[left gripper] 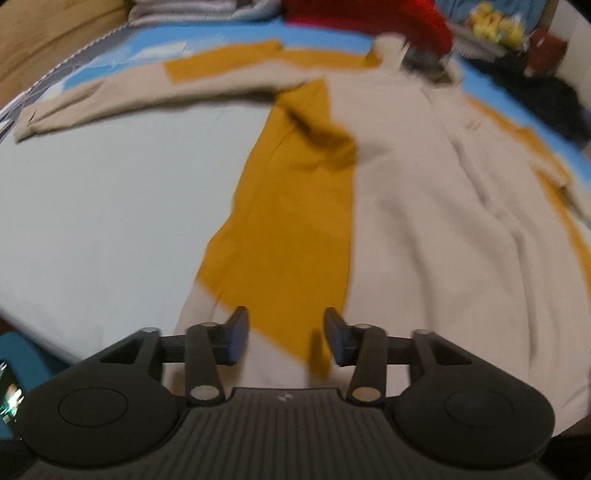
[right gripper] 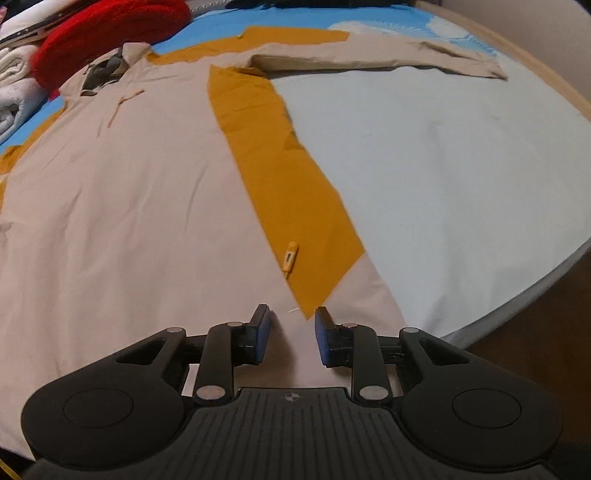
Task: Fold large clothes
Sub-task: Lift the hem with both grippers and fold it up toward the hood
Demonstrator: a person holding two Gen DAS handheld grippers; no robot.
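Note:
A large beige coat [left gripper: 424,221] with a mustard-yellow lining panel [left gripper: 291,221] lies spread flat on the bed, one sleeve [left gripper: 129,99] stretched out to the left. My left gripper [left gripper: 286,332] hovers over the hem with its jaws open; the cloth lies below them, not pinched. In the right wrist view the same coat [right gripper: 129,203] fills the left half, its yellow panel [right gripper: 288,177] running up the middle with a small zipper pull [right gripper: 289,256] on it. My right gripper [right gripper: 291,328] is open just above the hem corner, and the other sleeve [right gripper: 388,55] lies across the top.
The pale sheet [right gripper: 461,166] drops to a brown floor [right gripper: 546,332] at the right. A red knit [right gripper: 110,26] and white folded towels [right gripper: 14,92] sit near the collar. Yellow plush toys [left gripper: 495,22] and dark clothes [left gripper: 546,99] lie at the far right.

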